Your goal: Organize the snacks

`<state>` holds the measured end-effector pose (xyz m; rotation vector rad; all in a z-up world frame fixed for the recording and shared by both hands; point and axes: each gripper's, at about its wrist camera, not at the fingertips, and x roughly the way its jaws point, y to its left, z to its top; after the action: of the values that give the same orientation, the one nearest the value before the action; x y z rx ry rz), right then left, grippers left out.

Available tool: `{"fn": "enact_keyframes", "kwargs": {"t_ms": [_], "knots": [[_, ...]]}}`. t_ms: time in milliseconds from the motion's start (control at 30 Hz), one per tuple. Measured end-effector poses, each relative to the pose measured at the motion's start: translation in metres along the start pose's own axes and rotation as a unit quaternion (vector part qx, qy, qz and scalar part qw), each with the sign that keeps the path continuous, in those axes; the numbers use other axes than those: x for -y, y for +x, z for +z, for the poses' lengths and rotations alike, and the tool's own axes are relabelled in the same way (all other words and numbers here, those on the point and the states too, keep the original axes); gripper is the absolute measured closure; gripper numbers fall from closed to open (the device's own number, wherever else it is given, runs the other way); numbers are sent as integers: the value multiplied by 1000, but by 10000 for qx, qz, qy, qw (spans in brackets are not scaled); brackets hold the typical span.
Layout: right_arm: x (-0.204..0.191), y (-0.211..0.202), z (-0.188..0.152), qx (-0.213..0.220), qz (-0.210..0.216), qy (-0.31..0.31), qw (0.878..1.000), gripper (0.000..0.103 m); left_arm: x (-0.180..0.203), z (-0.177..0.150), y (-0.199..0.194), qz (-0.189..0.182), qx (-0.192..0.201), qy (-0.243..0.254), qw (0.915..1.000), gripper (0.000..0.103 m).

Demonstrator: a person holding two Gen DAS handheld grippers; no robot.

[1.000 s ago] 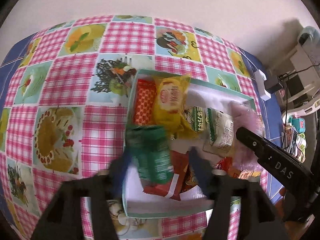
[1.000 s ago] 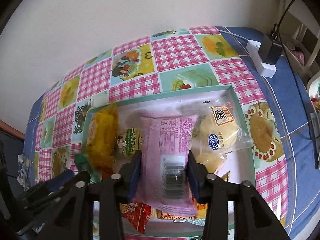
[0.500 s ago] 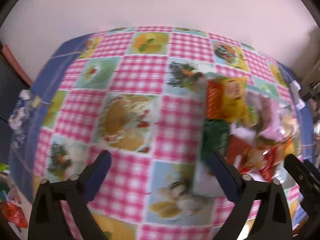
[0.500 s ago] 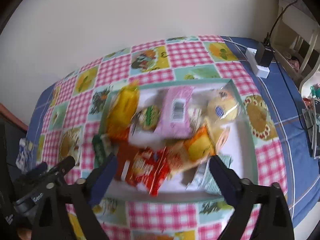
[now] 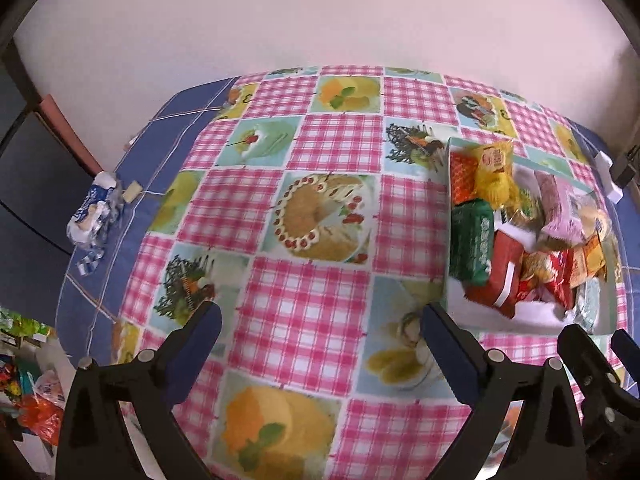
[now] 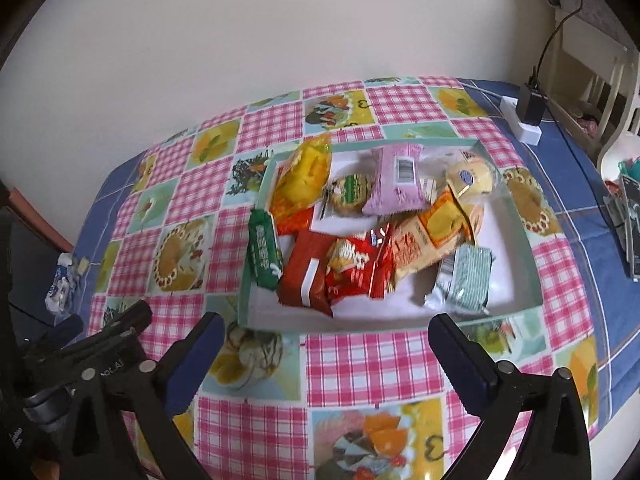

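Plain pale wall behind, checkered tablecloth (image 6: pixel 360 364) w/ food pics over the table. One shallow white box (image 6: pixel 516 216) mid-table, holding all the snacks (image 6: pixel 352 256) in a loose heap, roughly a dozen packs, prob dumped in for sorting. Both grippers, left gripper (image 5: pixel 320 320) & right gripper (image 6: pixel 326 328), wide apart, nothing between, hanging just short of the box.

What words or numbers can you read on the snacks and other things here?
"3": printed on a picture square of the pink checked tablecloth.
Pink snack packet: barcode only, digits too small.
Green snack packet: white characters, blurred.
Red snack packet: white lettering, blurred.
Left gripper: white lettering, unreadable.
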<state>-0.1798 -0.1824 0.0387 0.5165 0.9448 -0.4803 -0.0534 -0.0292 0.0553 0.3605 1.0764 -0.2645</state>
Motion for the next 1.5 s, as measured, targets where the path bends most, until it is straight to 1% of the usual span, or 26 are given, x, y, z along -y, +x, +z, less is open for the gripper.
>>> {"fn": "enact_keyframes", "kwargs": {"t_ms": [167, 267, 567, 700, 967, 1100, 1500], "knots": [[3, 6, -14, -95, -119, 27, 9999, 0, -4, -9, 0, 155, -26, -19, 9999, 4], [5, 8, -18, -100, -229, -10, 9997, 0, -6, -13, 1, 178, -44, -22, 9998, 4], [7, 10, -24, -92, -286, -35, 9995, 0, -7, -26, 7, 278, -76, 67, 9996, 4], [4, 9, -25, -78, -343, -108, 9993, 0, -9, -30, 8, 275, -85, 39, 9996, 4], [3, 7, -25, 4, -375, -169, 9992, 0, -14, -30, -1, 274, 166, -95, 9994, 4], [3, 6, -24, 33, -369, -176, 9992, 0, -16, -30, -7, 213, 319, -160, 9991, 4], [4, 0, -23, 170, -364, -132, 9991, 0, -17, -30, -6, 66, 287, -193, 9994, 4]]}}
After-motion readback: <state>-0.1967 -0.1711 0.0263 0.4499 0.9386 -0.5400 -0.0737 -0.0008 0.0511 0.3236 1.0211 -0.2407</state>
